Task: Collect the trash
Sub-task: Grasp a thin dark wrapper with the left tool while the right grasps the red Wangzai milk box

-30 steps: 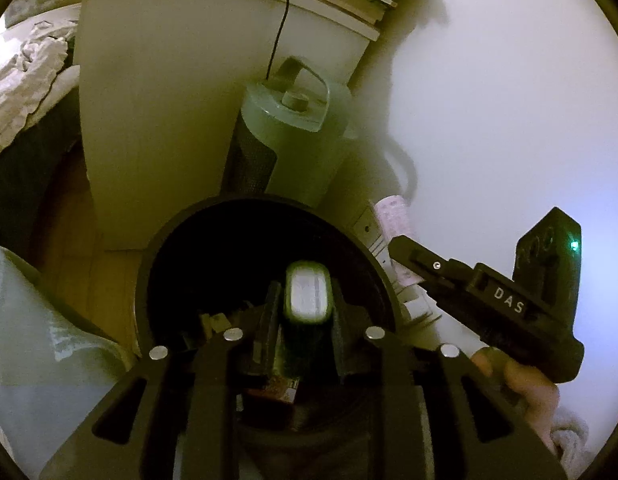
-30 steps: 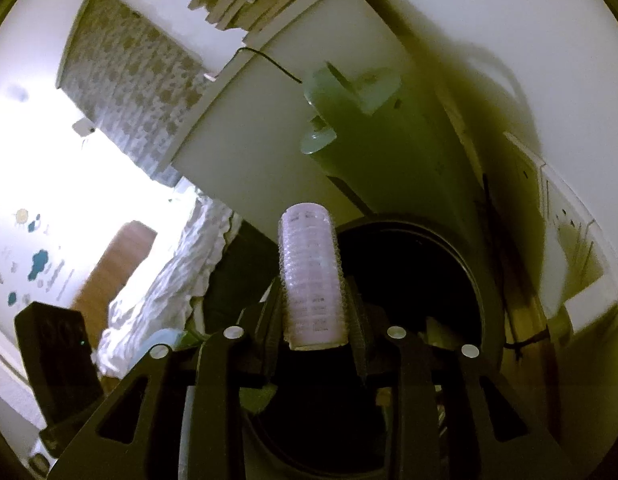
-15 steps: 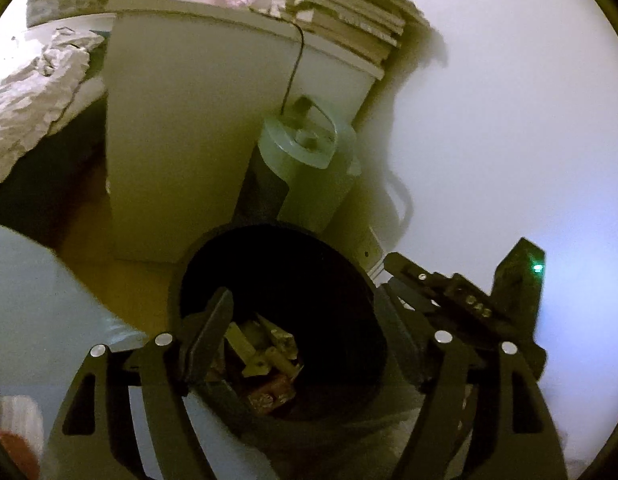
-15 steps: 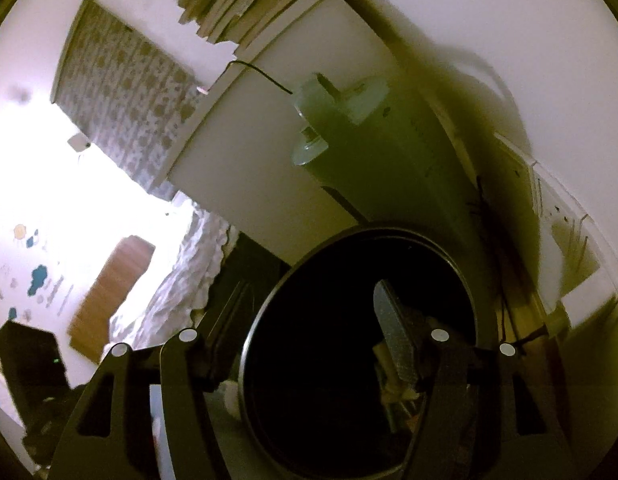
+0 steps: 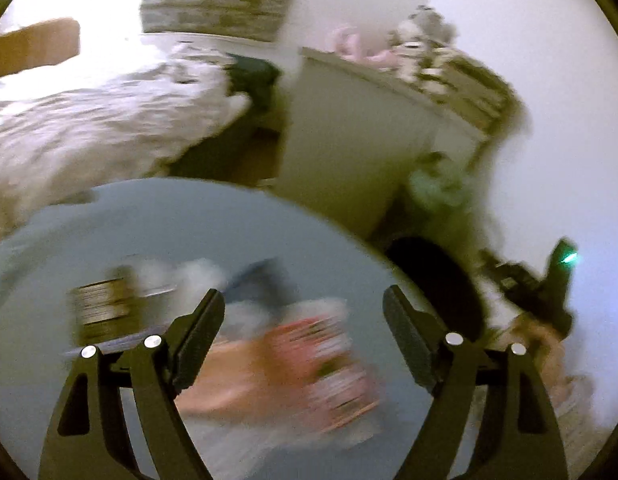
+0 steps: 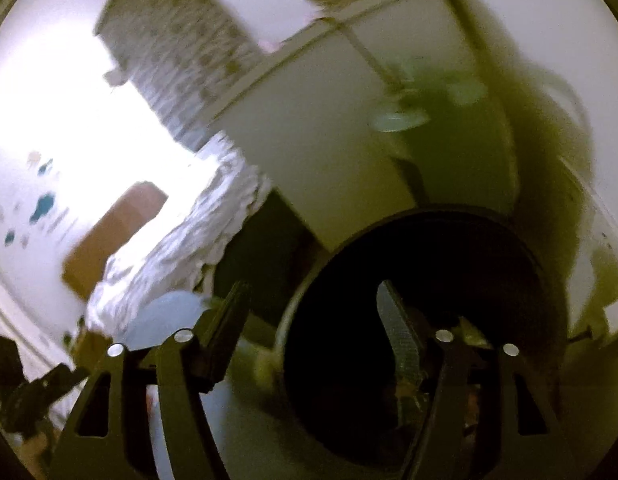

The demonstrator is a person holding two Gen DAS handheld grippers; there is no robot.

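Your left claw [image 5: 303,316], empty and spreading, hung over the crumpled pink-and-red printed wrapper [image 5: 329,364] on the round grey-blue table [image 5: 169,220], which looked light, soft and crinkly, best pinched across a raised fold.

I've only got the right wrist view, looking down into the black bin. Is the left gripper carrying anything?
Observer: No. The left gripper has its jaws opening, and nothing is held between them.
Operator: What's in front of it?
Observer: A round blue-grey table, with a red-patterned wrapper lying on it, blurred.
Operator: Anything else on there?
Observer: A dark striped item lies further left on the table. It is too blurred to identify.
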